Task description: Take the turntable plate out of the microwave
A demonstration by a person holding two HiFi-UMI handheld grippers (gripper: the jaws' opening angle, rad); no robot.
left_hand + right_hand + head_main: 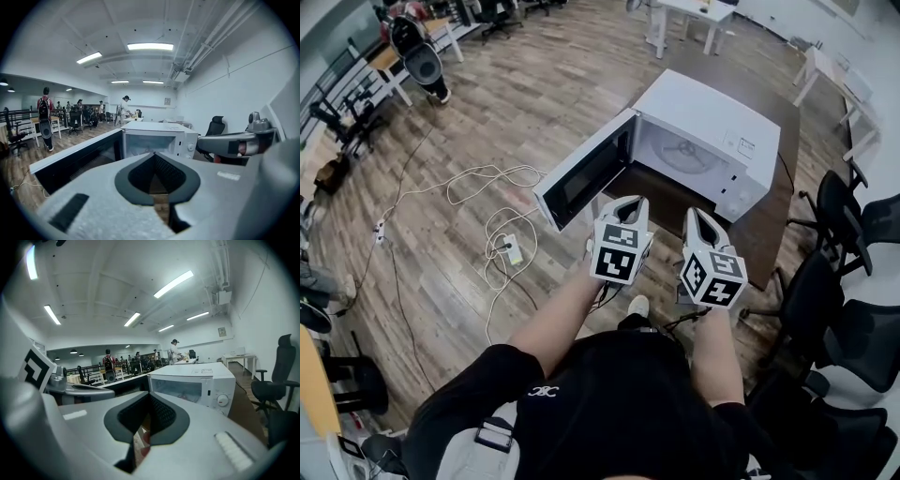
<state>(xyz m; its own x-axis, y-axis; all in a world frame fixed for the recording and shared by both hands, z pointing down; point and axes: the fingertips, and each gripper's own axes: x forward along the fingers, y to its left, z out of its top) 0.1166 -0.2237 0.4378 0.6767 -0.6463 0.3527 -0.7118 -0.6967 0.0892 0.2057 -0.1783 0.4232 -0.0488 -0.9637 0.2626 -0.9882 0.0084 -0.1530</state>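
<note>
Nearest the camera, the person's bare forearms (551,326) reach forward from a black top, each hand carrying a claw with a square-marker cube on its back. The left claw (627,201) has its two jaws pressed together with nothing between them, and its own view shows the dark pads meeting along a single seam. The right claw (695,215) is just beside it and is likewise pressed together and empty. Both point slightly downward toward the microwave (719,124) and hang short of its opening without touching it. The white microwave sits on a dark brown desk (769,239) with its door (581,180) swung wide open to the left. The turntable plate (683,156) lies flat on the floor of the cavity, a pale glass disc, well apart from both claws. Black office chairs (836,281) crowd the right side of the desk. To the left, a white cable (478,178) loops over the wooden floor (534,84) near a power strip (512,249). Farther back stand white tables (686,13).
</note>
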